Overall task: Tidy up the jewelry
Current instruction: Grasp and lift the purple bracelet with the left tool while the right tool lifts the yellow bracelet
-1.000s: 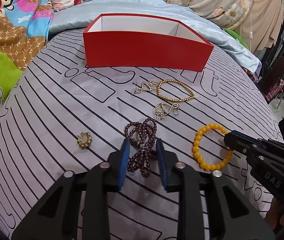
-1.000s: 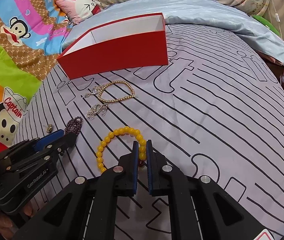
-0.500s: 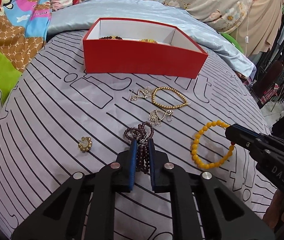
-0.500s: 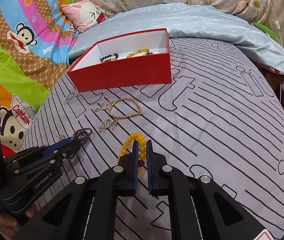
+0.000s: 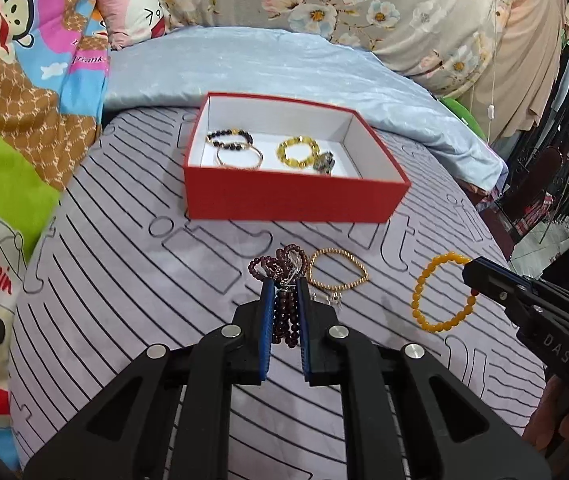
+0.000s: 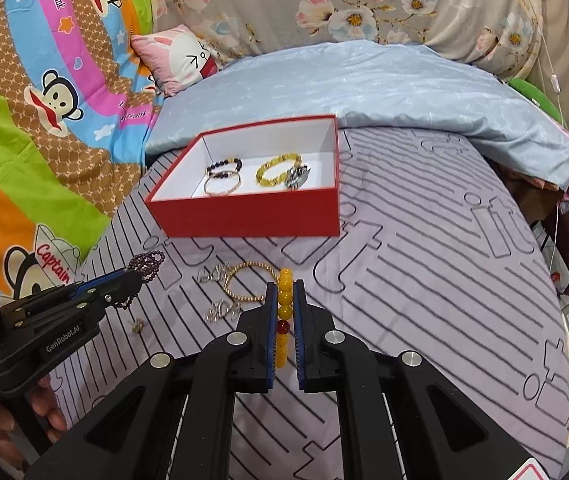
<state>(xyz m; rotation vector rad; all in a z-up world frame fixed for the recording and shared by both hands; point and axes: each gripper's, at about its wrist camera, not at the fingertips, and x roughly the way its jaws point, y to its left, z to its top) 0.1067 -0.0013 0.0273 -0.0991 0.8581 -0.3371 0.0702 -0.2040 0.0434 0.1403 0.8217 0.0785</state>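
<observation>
The left gripper pinches a dark maroon beaded strand, looped in a bunch. The right gripper clamps a glossy yellow bead bracelet with one red bead.

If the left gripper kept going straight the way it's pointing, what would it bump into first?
Probably the gold bead bracelet on the striped bedspread, just ahead of the left gripper; the red box lies farther on. Depth is uncertain.
</observation>
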